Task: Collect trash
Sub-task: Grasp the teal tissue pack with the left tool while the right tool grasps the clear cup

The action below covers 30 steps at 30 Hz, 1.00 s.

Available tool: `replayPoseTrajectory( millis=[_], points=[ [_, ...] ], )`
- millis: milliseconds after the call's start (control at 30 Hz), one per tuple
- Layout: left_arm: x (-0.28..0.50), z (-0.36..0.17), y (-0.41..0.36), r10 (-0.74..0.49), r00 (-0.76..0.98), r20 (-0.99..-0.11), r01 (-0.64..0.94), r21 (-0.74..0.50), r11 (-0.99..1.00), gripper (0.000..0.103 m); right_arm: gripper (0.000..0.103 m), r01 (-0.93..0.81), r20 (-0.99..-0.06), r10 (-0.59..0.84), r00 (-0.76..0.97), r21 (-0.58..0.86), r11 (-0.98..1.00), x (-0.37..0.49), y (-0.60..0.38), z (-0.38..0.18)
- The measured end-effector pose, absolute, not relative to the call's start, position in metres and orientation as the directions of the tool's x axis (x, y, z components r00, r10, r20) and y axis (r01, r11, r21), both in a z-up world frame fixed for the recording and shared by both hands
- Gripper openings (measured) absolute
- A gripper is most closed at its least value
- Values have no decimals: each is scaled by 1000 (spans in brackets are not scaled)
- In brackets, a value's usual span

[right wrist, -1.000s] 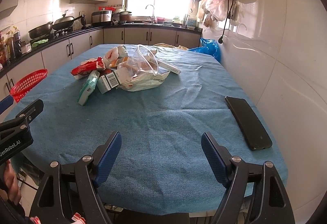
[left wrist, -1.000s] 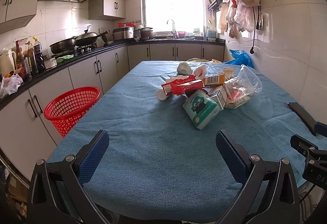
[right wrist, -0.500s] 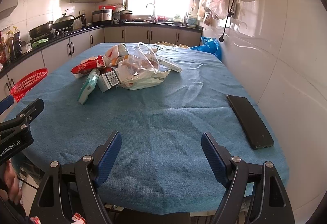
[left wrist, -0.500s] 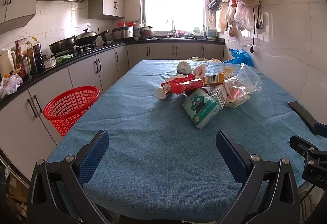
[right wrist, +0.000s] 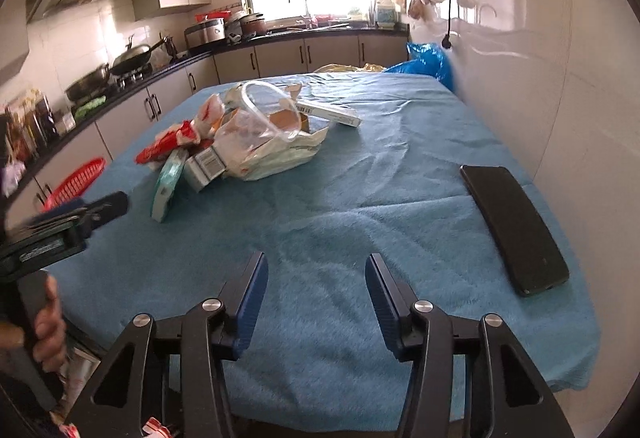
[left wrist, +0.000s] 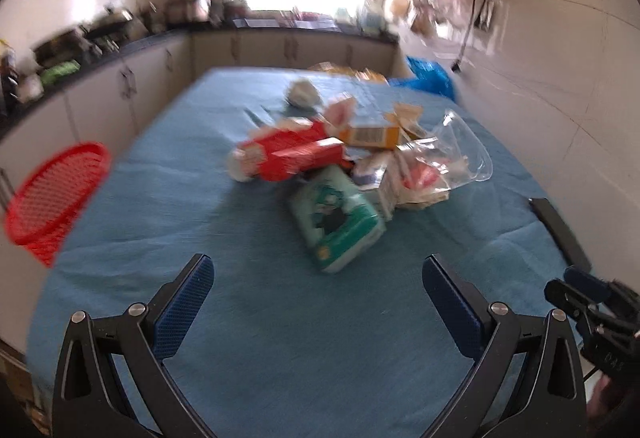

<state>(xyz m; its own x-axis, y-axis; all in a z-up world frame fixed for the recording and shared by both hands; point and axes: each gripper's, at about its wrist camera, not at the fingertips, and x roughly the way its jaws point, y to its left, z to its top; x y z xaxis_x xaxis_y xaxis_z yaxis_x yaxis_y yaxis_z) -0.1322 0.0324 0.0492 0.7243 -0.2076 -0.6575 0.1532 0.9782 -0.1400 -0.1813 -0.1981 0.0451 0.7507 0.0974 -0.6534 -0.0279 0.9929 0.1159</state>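
The right hand-held gripper has just been closing to a middling gap, with only the blue cloth between its jaws. The left hand-held gripper stands wide, gripping nothing. Ahead, mid-tabletop, the trash pile lies: a green tissue pack, a red carton, a clear plastic cup. A black phone lies near the wall. A red basket stands beside the tabletop's left edge.

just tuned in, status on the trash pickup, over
Left gripper open, empty. Right gripper open, empty, jaws just been closing. Trash pile untouched mid-table, red basket off the left edge. Phone lies near right gripper.
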Motion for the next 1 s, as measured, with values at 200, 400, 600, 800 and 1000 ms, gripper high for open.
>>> replayPoseTrajectory(
  millis=[200,400,600,800,1000],
  points=[
    [-90,38,11,-175,677,-715,141,-108,984,97,55,-44,-637,160,754,194,980,-162,-216,56],
    [-76,28,12,-168,632,-756,142,-100,985,50,55,-126,-599,290,746,301,945,-136,-220,70],
    [-82,29,22,-156,640,-753,144,-82,986,32,50,-268,-563,390,728,291,919,-103,-194,86],
    [-88,33,34,-194,638,-745,171,-109,979,25,35,-338,-608,422,673,254,906,-49,-172,79],
    [-95,35,40,-204,641,-740,190,-104,976,24,9,-380,-639,451,623,257,888,-37,-161,64]
  ],
)
